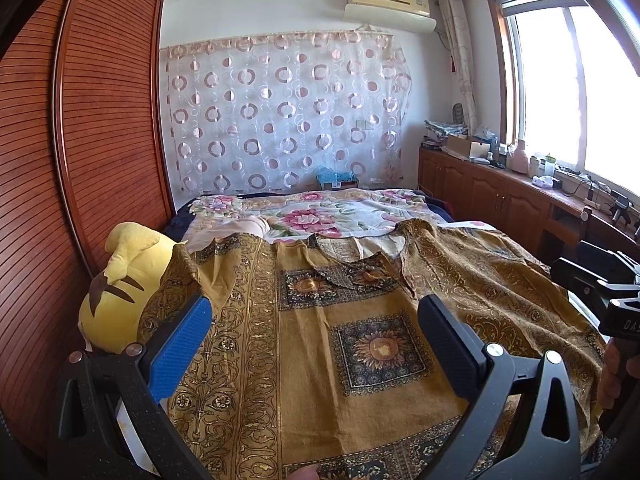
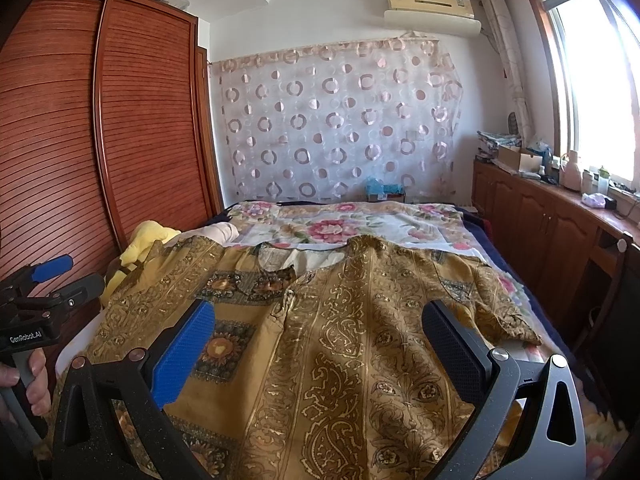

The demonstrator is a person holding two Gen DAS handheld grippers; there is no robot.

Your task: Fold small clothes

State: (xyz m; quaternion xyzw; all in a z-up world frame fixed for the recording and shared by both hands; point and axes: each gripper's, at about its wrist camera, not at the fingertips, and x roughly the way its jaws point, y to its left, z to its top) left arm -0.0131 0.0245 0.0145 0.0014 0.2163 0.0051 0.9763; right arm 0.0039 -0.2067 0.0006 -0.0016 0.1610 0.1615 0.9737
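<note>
A mustard-gold patterned top (image 1: 320, 320) (image 2: 340, 340) with dark sunflower squares lies spread flat on the bed, neckline toward the far end, sleeves out to both sides. My left gripper (image 1: 316, 320) hovers open over its left half, nothing between the blue pad and the black pad. My right gripper (image 2: 320, 328) stands open above the right half, also holding nothing. In the right wrist view the left gripper (image 2: 60, 276) shows at the left edge, held by a hand (image 2: 36, 380). In the left wrist view part of the right gripper's body (image 1: 600, 280) shows at the right edge.
A yellow plush toy (image 1: 120, 292) sits at the top's left sleeve, against the slatted wooden wardrobe (image 1: 80, 160). A floral bedsheet (image 1: 320, 212) covers the far bed. Low wooden cabinets (image 2: 540, 216) with bottles and boxes line the right wall under the window.
</note>
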